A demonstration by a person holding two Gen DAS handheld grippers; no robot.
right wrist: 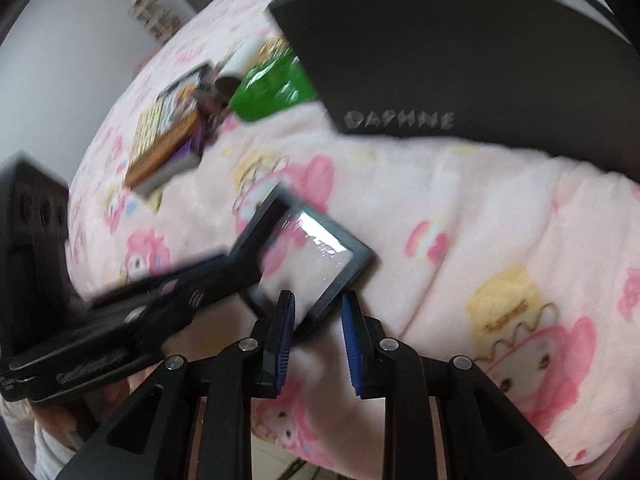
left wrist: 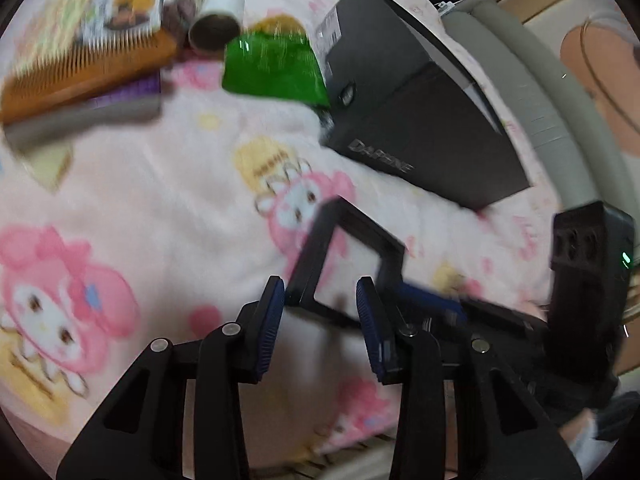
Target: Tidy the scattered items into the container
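A small black frame (left wrist: pixel 316 248) with a clear pane (right wrist: pixel 308 260) rests tilted on the pink cartoon blanket (left wrist: pixel 160 200). My left gripper (left wrist: pixel 320 296) straddles its near edge, with the blue pads against both ends of that edge. In the right wrist view the left gripper (right wrist: pixel 240 276) reaches in from the left onto the frame's left corner. My right gripper (right wrist: pixel 318 304) stands open around the frame's bottom corner, with a gap on its right side. It enters the left wrist view from the right (left wrist: pixel 424 300). The black DAPHNE box (left wrist: pixel 420 112) (right wrist: pixel 480 72) lies behind.
Beyond the frame lies a pile: an orange comb (left wrist: pixel 88 68) on books, a white tube (left wrist: pixel 218 16) and a green packet (left wrist: pixel 272 64) against the box. A grey padded bed edge (left wrist: pixel 540 92) runs along the right. A person's sleeve (right wrist: pixel 48 440) shows at lower left.
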